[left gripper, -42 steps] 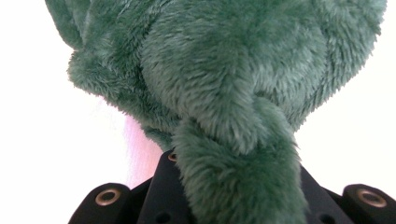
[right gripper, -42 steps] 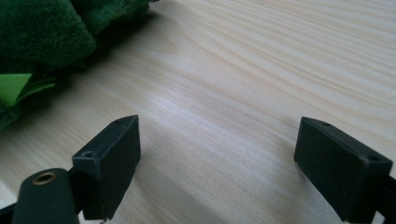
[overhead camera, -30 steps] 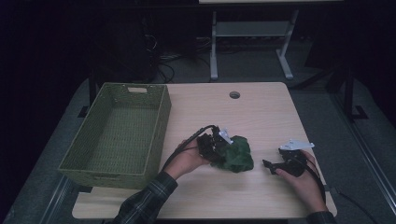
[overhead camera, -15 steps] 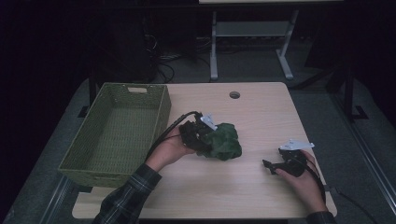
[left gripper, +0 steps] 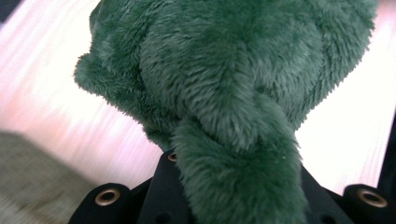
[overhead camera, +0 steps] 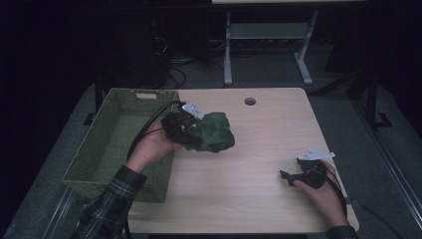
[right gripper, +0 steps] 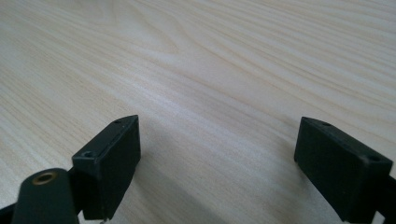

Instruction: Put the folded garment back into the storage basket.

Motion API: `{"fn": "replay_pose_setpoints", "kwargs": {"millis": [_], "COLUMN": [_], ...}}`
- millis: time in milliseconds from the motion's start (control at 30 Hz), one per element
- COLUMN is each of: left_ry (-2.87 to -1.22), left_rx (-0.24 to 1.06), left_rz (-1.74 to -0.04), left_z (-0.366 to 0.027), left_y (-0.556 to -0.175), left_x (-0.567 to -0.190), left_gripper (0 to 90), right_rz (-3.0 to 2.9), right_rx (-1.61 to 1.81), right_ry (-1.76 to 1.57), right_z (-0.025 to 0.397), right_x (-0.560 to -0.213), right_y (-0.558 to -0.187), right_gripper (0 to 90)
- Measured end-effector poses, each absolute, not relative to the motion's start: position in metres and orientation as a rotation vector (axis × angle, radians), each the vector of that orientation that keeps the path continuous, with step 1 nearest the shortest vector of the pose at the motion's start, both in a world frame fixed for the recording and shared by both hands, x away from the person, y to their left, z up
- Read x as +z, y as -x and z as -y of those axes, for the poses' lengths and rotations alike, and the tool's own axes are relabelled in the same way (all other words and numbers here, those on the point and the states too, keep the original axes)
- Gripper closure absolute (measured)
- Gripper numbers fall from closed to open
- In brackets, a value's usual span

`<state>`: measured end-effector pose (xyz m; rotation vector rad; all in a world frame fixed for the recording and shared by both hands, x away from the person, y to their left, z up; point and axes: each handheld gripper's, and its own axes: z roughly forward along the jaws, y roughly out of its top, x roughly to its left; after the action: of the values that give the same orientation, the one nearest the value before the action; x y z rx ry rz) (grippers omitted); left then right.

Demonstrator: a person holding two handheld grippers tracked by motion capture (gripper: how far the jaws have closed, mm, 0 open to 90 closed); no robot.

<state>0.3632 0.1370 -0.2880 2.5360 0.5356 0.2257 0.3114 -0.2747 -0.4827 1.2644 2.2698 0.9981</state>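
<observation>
High view: left tongs (overhead camera: pixel 185 130) clamp a green plush toy (overhead camera: pixel 211 132) just beside the green basket (overhead camera: pixel 119 144), above the worktop (overhead camera: pixel 249 179) | left gripper view: plush fur between jaws | right gripper view: right tongs (right gripper: pixel 217 163) wide apart; far from basket

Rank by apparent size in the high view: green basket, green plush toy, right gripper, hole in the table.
1. Green basket, clearly largest.
2. Green plush toy, held up toward the camera by the left gripper, so it may look slightly bigger than it is.
3. Right gripper.
4. Hole, smallest.
</observation>
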Motion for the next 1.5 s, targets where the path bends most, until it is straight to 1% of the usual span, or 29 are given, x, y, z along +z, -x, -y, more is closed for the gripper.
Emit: {"fn": "replay_pose_setpoints", "kwargs": {"millis": [367, 633, 800, 1033, 1500], "left_ry": [-2.473, -2.435, -2.429, -2.414, -2.436], "left_rx": [0.341, 0.406, 0.429, 0.421, 0.368], "left_rz": [-0.695, -0.836, -0.936, -1.059, -1.222], "left_z": [-0.204, -0.255, -0.282, -0.308, -0.325], "left_y": [-0.362, -0.36, -0.359, -0.36, -0.37], "left_x": [-0.26, -0.259, -0.273, -0.301, -0.368], "left_gripper": [78.9, 78.8, 78.7, 78.4, 77.9], "right_rz": [-2.27, -2.27, -2.27, -2.269, -2.27], "right_rx": [0.998, 0.998, 0.999, 1.0, 1.0], "right_ry": [-1.265, -1.266, -1.264, -1.267, -1.264], "right_z": [0.275, 0.275, 0.275, 0.274, 0.274], "right_x": [-0.483, -0.483, -0.483, -0.483, -0.483], "right_y": [-0.311, -0.311, -0.311, -0.311, -0.311], "right_gripper": [14.1, 14.1, 14.1, 14.1, 14.1]}}
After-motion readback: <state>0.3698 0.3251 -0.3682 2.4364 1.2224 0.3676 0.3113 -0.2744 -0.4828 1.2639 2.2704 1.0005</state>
